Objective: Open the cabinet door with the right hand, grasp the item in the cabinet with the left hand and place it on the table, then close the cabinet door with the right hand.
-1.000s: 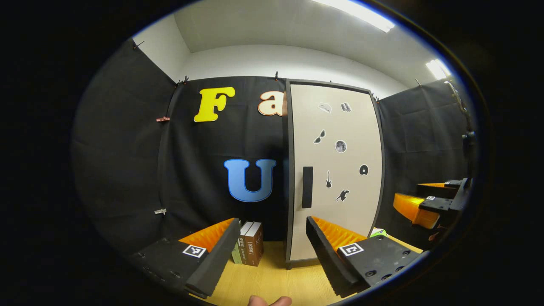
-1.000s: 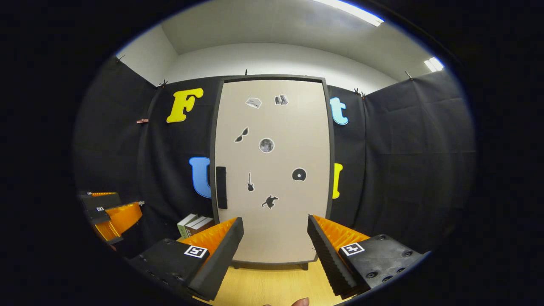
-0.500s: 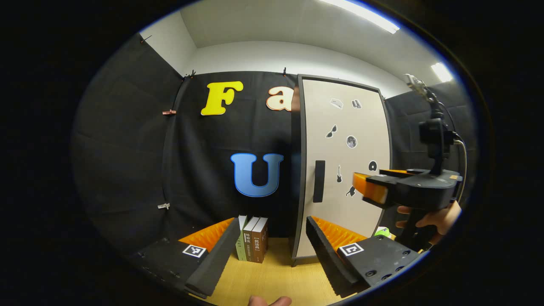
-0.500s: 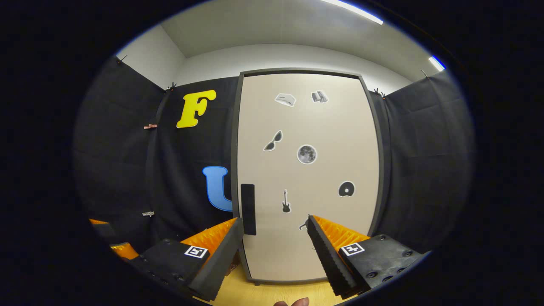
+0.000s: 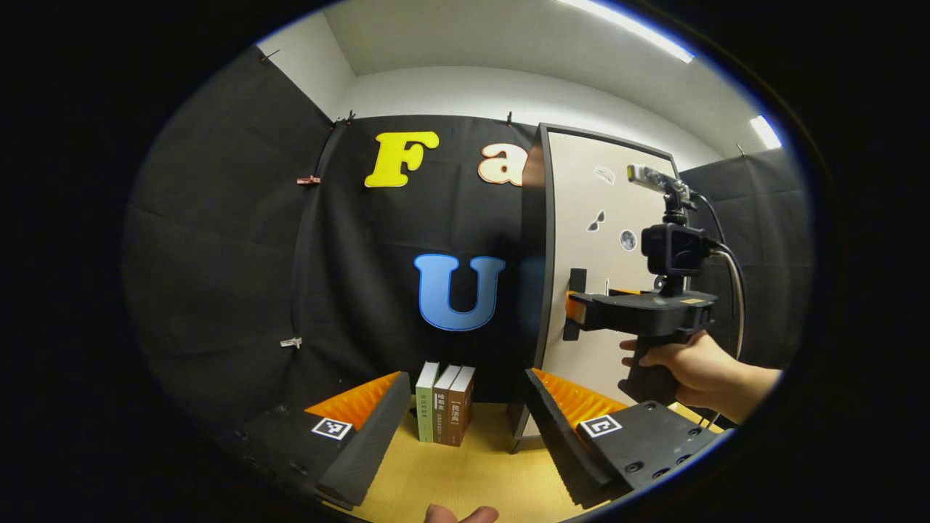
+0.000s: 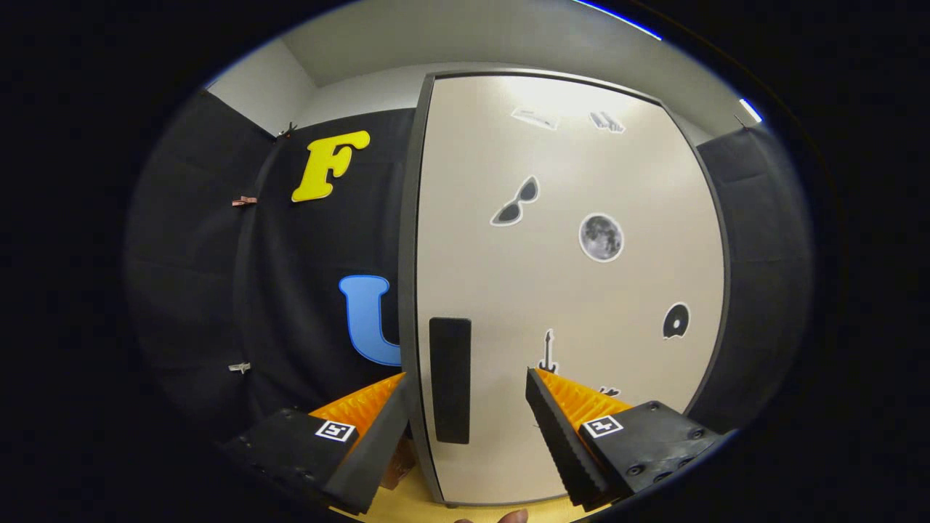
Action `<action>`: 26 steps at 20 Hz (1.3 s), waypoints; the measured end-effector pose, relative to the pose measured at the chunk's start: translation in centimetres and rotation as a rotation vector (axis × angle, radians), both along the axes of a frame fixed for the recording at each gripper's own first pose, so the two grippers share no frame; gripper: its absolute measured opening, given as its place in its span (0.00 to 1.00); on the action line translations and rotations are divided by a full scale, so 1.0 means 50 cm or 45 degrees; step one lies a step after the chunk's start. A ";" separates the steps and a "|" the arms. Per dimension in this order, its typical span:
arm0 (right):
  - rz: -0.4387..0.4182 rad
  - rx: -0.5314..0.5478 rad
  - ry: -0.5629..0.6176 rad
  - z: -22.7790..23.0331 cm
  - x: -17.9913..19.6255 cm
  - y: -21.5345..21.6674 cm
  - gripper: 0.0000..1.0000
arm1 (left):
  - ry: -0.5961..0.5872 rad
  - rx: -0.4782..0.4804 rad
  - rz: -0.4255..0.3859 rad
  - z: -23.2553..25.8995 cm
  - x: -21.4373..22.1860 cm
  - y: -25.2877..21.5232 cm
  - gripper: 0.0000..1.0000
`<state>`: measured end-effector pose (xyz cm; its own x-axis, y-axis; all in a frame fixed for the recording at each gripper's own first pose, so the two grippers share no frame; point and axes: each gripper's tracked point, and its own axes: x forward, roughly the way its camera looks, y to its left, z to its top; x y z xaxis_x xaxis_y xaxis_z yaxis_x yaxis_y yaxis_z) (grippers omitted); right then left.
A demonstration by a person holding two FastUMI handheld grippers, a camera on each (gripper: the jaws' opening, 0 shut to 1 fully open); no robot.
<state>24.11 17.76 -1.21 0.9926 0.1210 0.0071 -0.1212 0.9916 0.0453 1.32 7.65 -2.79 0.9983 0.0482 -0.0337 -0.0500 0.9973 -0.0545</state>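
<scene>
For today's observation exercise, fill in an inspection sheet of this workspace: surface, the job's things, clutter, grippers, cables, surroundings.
Surface: wooden table, bare in front.
Job's things: cabinet door shut; dark handle on its left edge; item inside hidden.
Clutter: three books standing left of the cabinet.
Grippers: left hand-held gripper open, holding nothing; right hand-held gripper open, fingers either side of the handle, held in a hand.
Cables: one from the right gripper's camera.
Surroundings: black cloth walls, ceiling lights.

Cabinet door (image 6: 567, 290) shut, contents hidden; stickers (image 5: 628, 240) tiny.
</scene>
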 end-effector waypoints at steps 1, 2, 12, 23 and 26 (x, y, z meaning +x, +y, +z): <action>-0.007 0.010 0.026 -0.015 0.018 0.002 0.97 | 0.003 0.002 0.006 -0.002 -0.002 0.003 0.98; -0.007 0.016 0.044 -0.026 0.029 0.005 0.97 | 0.006 0.002 0.013 -0.004 -0.002 0.008 0.98; -0.001 0.038 0.047 -0.038 0.058 0.034 0.30 | 0.026 -0.019 0.070 -0.016 -0.035 0.028 0.98; 0.211 0.036 0.099 -0.023 -0.047 0.027 0.14 | -0.023 0.012 0.072 0.016 -0.095 -0.008 0.98; 0.261 0.049 0.101 -0.010 -0.070 0.019 0.13 | -0.033 0.021 0.061 0.026 -0.108 -0.028 0.98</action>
<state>20.61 18.72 -1.69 0.9451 0.3211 -0.0614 -0.3143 0.9441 0.0998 -4.07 6.27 -1.51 0.9953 0.0966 -0.0064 -0.0967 0.9945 -0.0399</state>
